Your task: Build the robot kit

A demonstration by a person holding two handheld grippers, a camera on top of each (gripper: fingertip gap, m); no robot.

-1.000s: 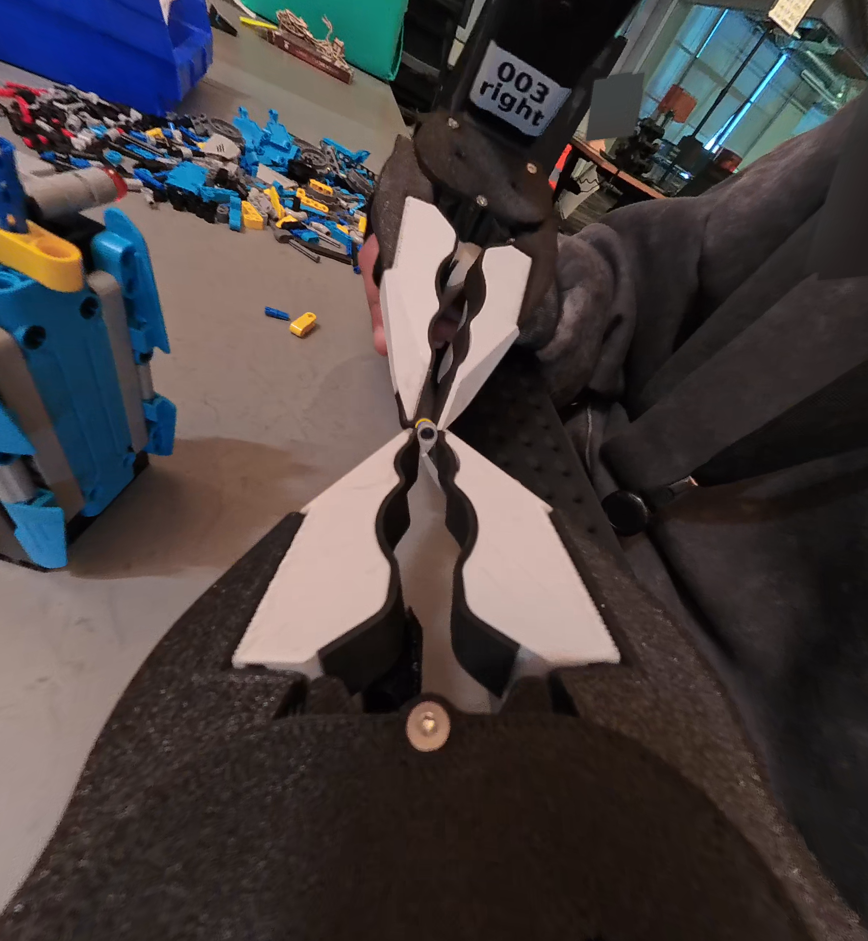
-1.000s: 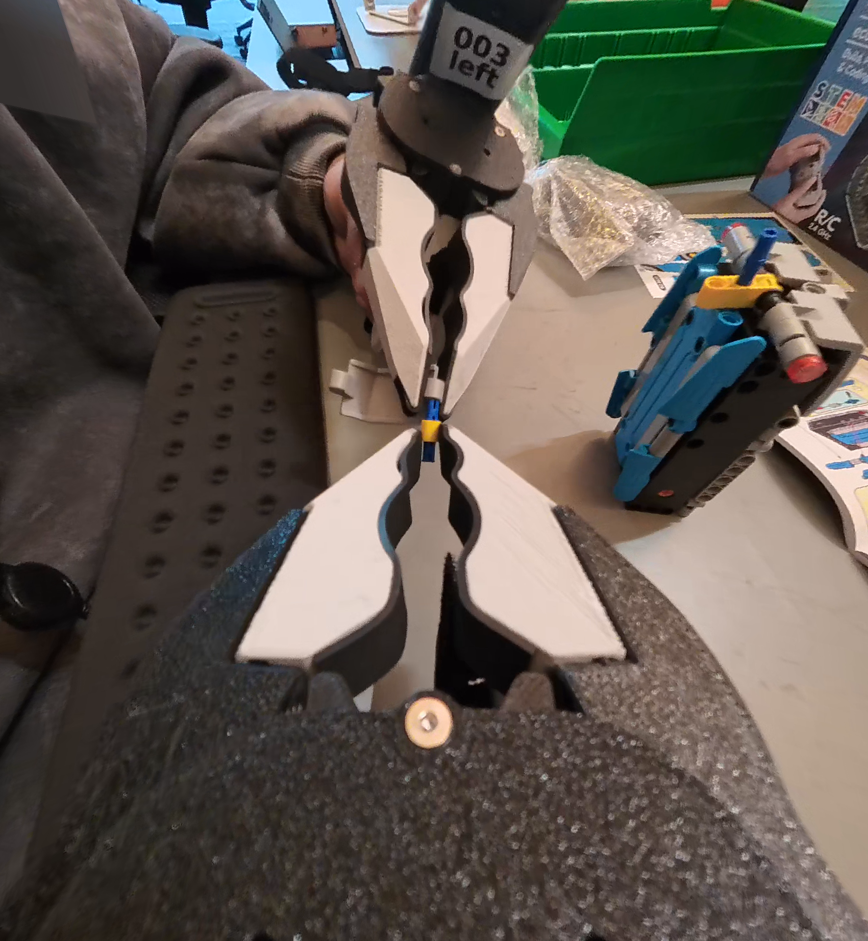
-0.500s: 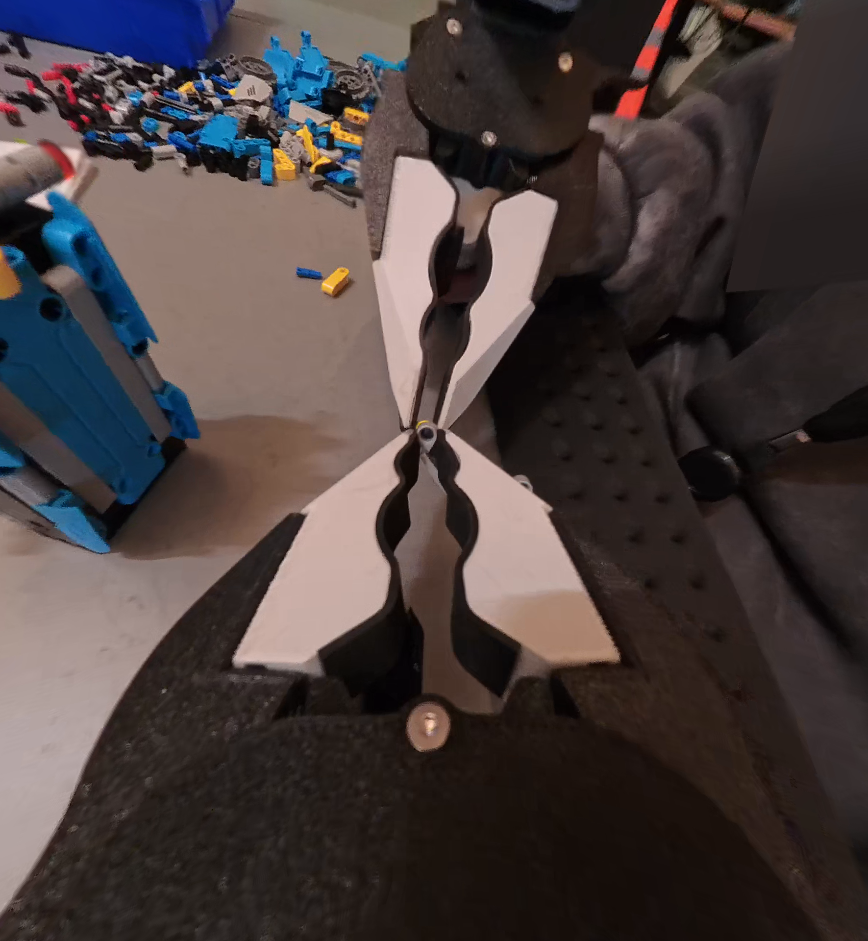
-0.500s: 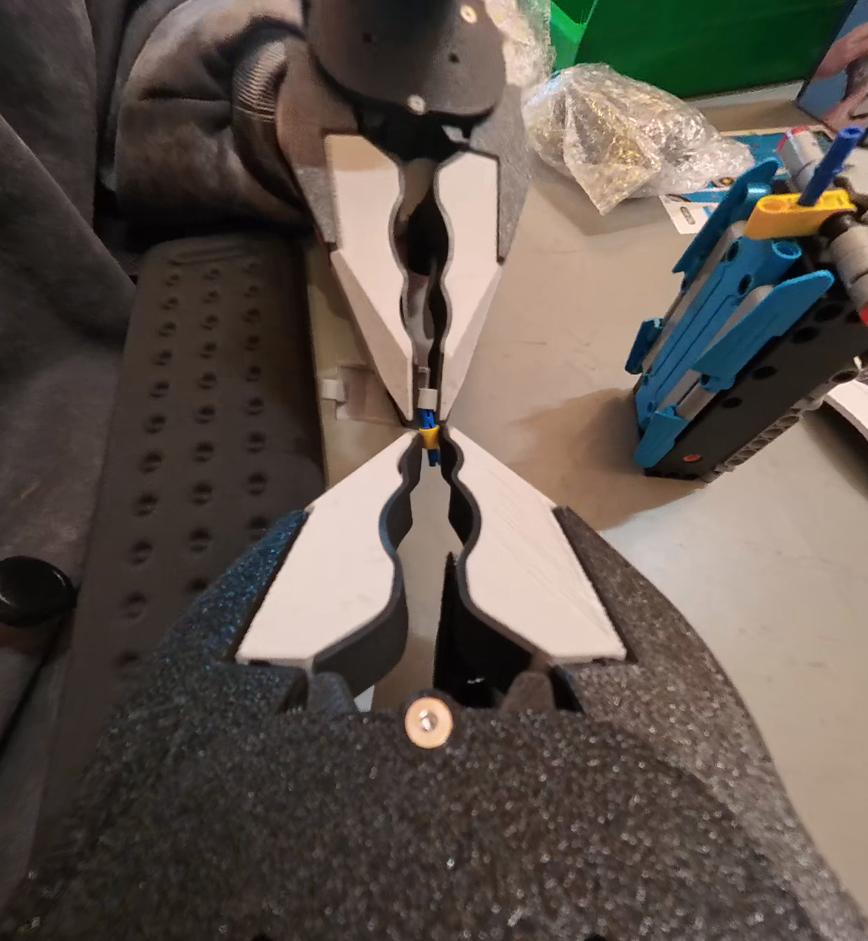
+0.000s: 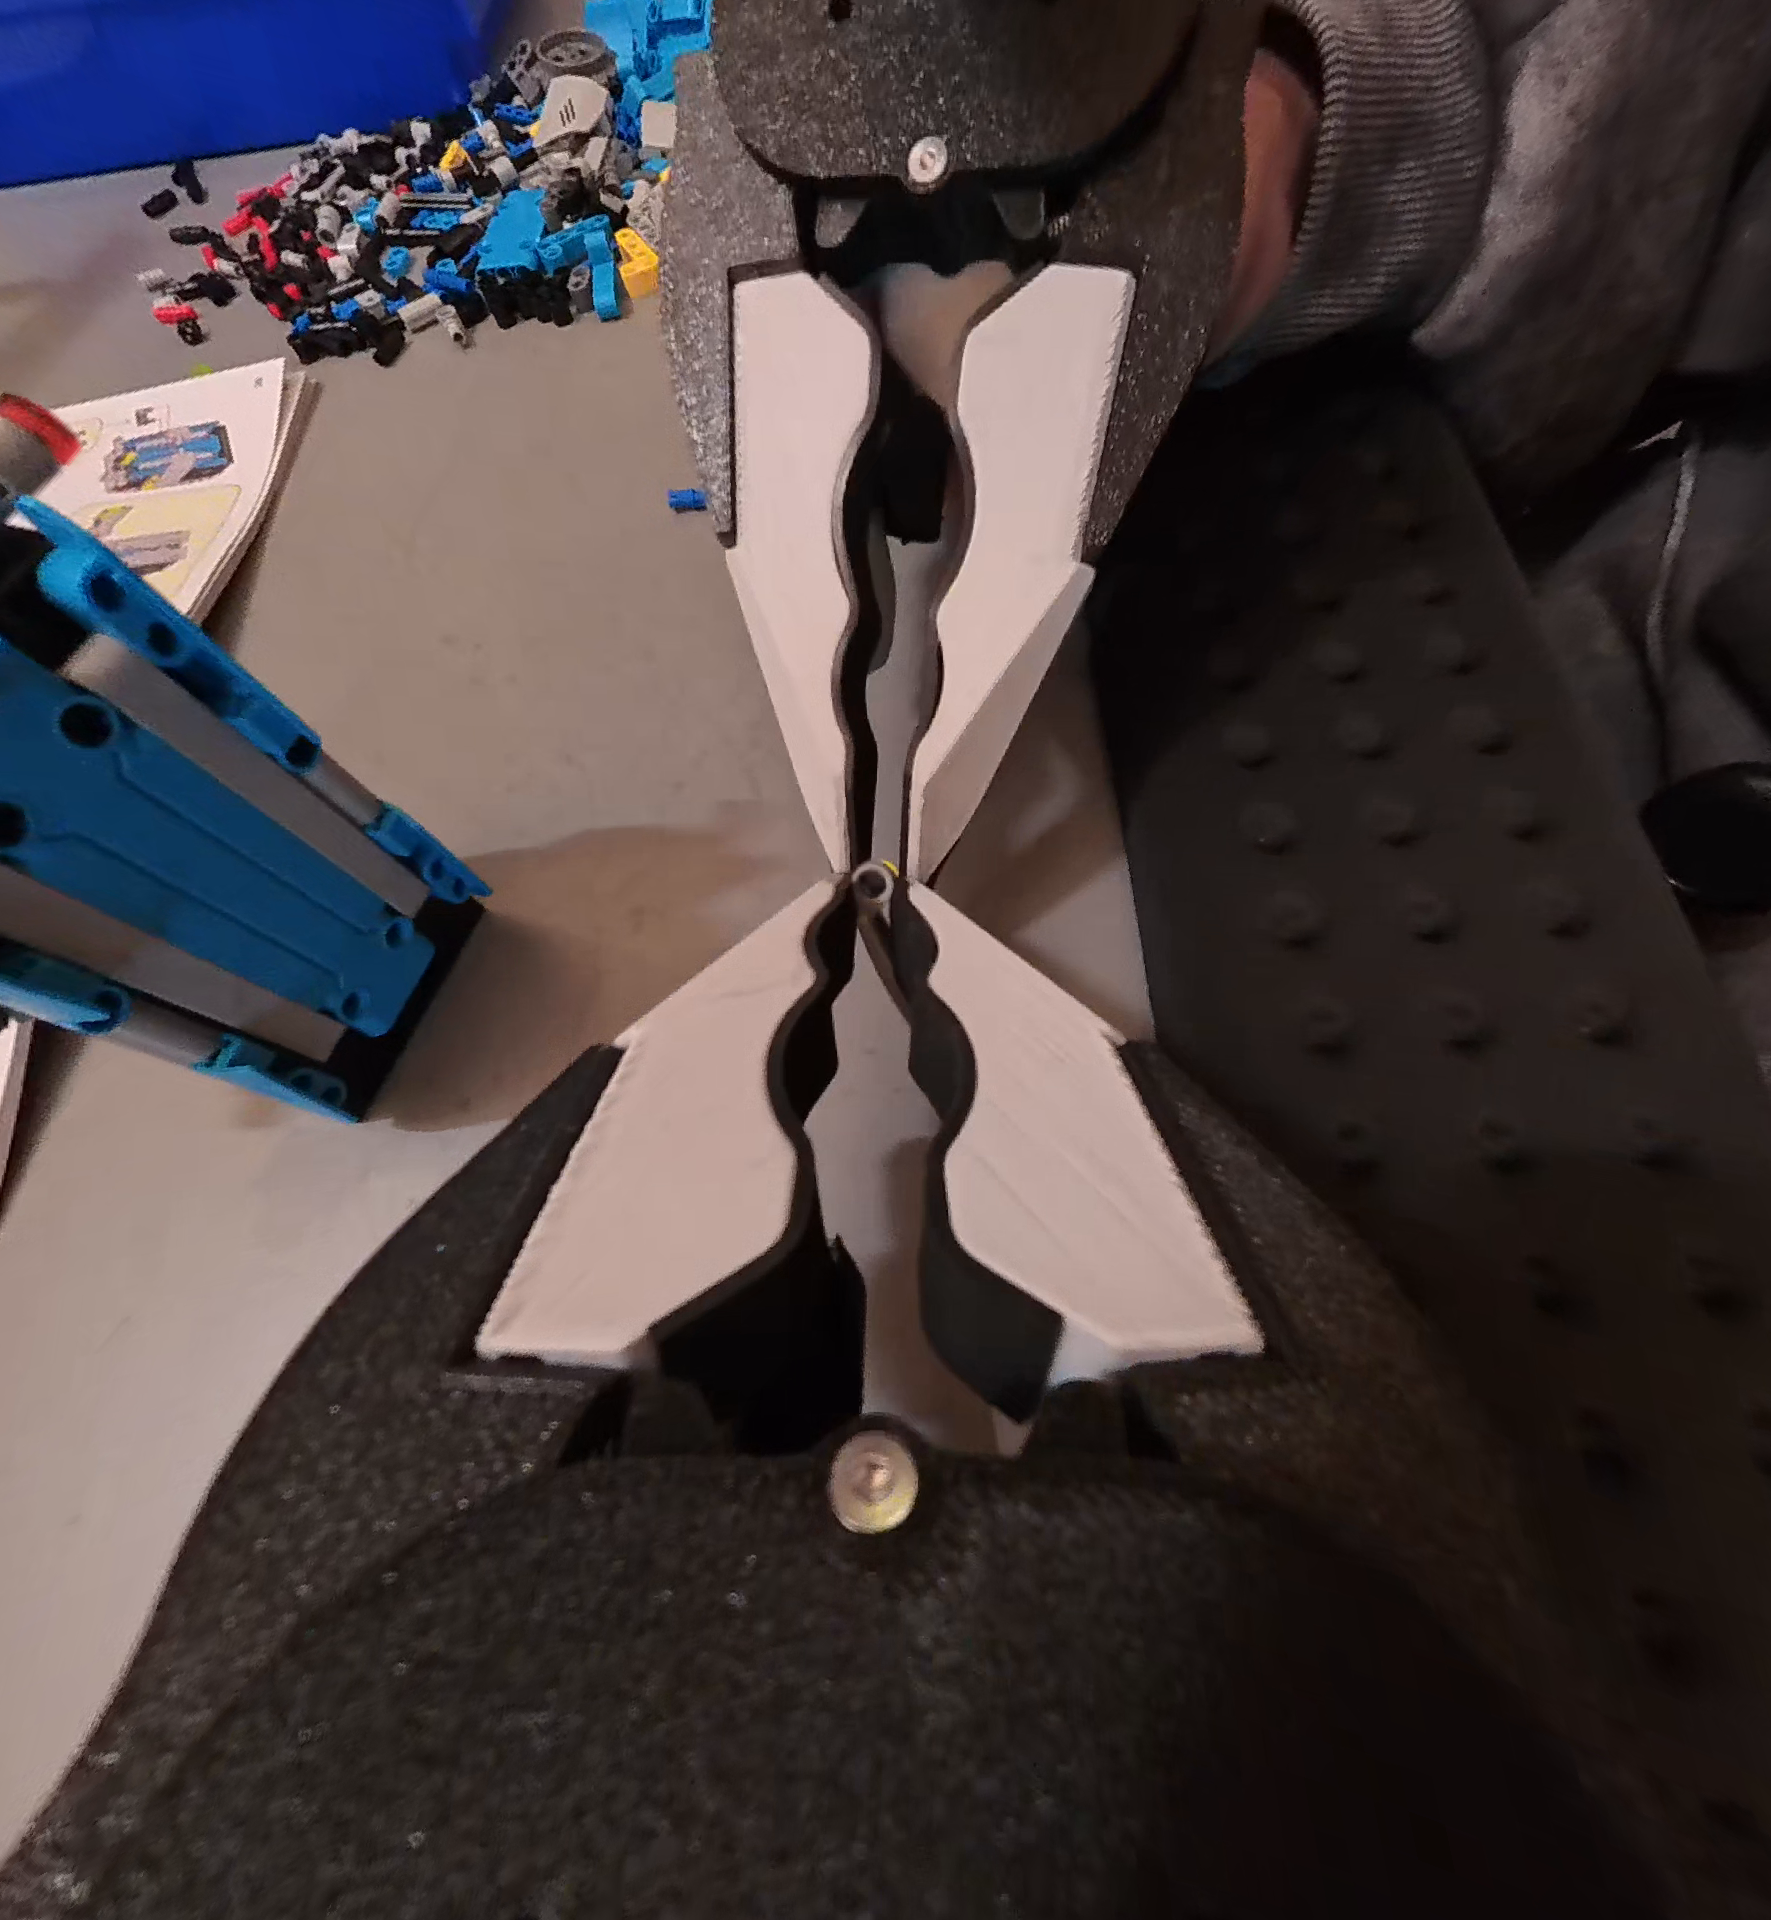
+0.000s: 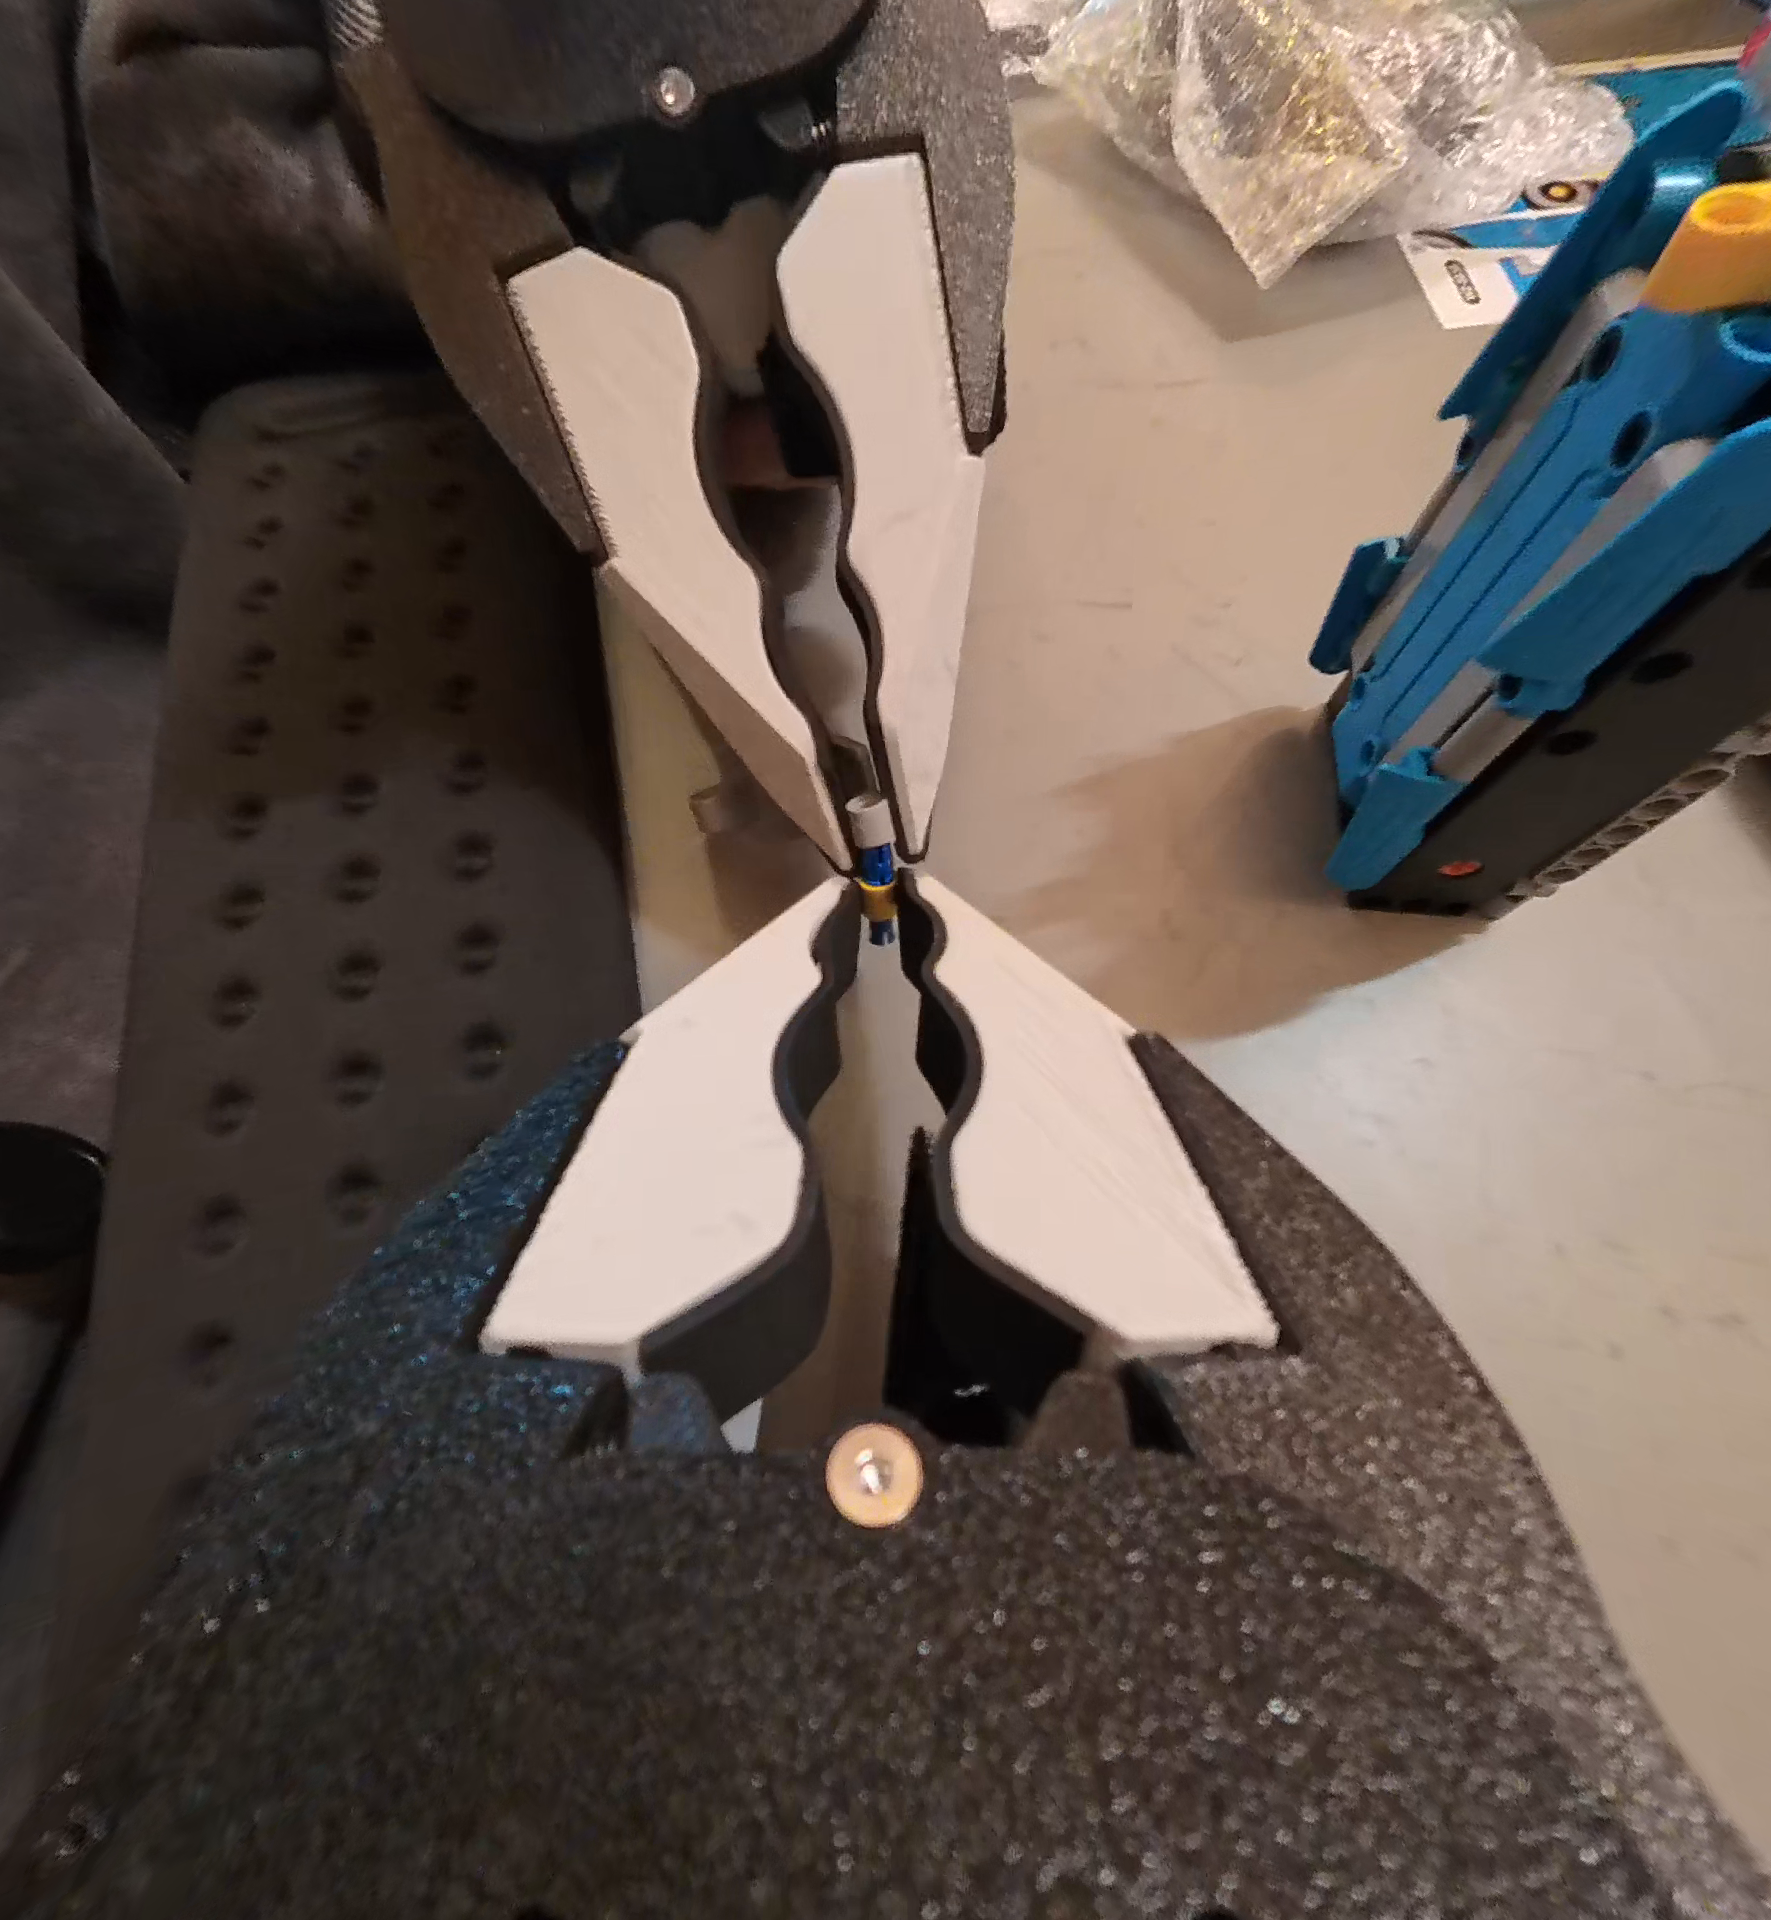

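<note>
My left gripper is shut on a small grey tube, seen end-on at its tips. My right gripper is shut on a short blue pin with a yellow ring. The two grippers meet tip to tip above the table edge. In the right wrist view the left gripper comes down from the top and its grey tube sits in line with the blue pin, touching or nearly so. In the left wrist view the right gripper comes from the top; only a yellow sliver of its piece shows.
A blue, grey and black brick model stands on the grey table. A pile of loose pieces, a blue bin, a booklet and a crumpled plastic bag lie beyond. A black dimpled pad and a grey sleeve are close. The tips of both grippers are at nearly the same place.
Both views have tilted down toward the table and the opposite gripper looms larger and closer. The two held pieces stay tip to tip; both grips are unchanged.
</note>
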